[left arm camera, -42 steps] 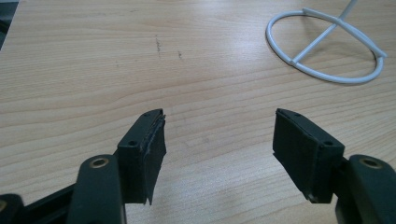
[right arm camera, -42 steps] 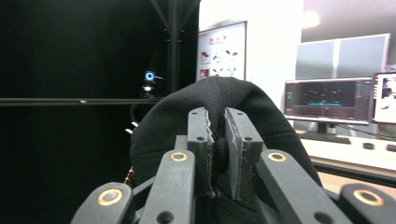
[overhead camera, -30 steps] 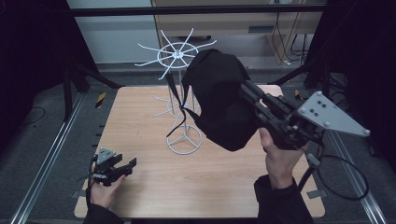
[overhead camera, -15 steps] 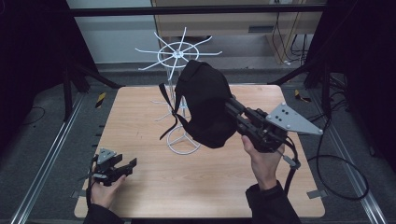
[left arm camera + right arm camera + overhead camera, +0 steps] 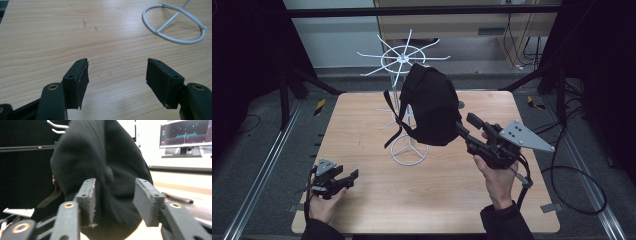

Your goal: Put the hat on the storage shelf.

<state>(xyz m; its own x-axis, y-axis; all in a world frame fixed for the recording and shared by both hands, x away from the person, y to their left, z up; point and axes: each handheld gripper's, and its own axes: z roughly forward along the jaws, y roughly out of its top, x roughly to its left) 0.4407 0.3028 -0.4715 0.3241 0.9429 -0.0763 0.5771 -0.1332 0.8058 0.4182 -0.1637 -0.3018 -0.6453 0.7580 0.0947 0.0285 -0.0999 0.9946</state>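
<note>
A black cap (image 5: 429, 107) with a dangling strap hangs in the air against the white wire rack (image 5: 402, 60), just below the rack's spoked top wheel. My right gripper (image 5: 460, 128) is shut on the cap's right side, held up above the table. In the right gripper view the cap (image 5: 105, 162) bulges between the two jaws of the right gripper (image 5: 113, 187). My left gripper (image 5: 349, 176) rests low at the table's front left, open and holding nothing. In its own view the left gripper (image 5: 117, 68) faces bare wood, with the rack's base ring (image 5: 175, 25) farther off.
The wooden table (image 5: 362, 120) carries the rack's round base (image 5: 410, 150) near its middle. A cable (image 5: 572, 175) trails off the right edge to the floor. Black frame poles stand at both back corners. A monitor (image 5: 186, 132) glows behind the cap.
My right gripper has carried the cap left and downward, from the table's right side up against the rack. The left gripper has stayed where it was.
</note>
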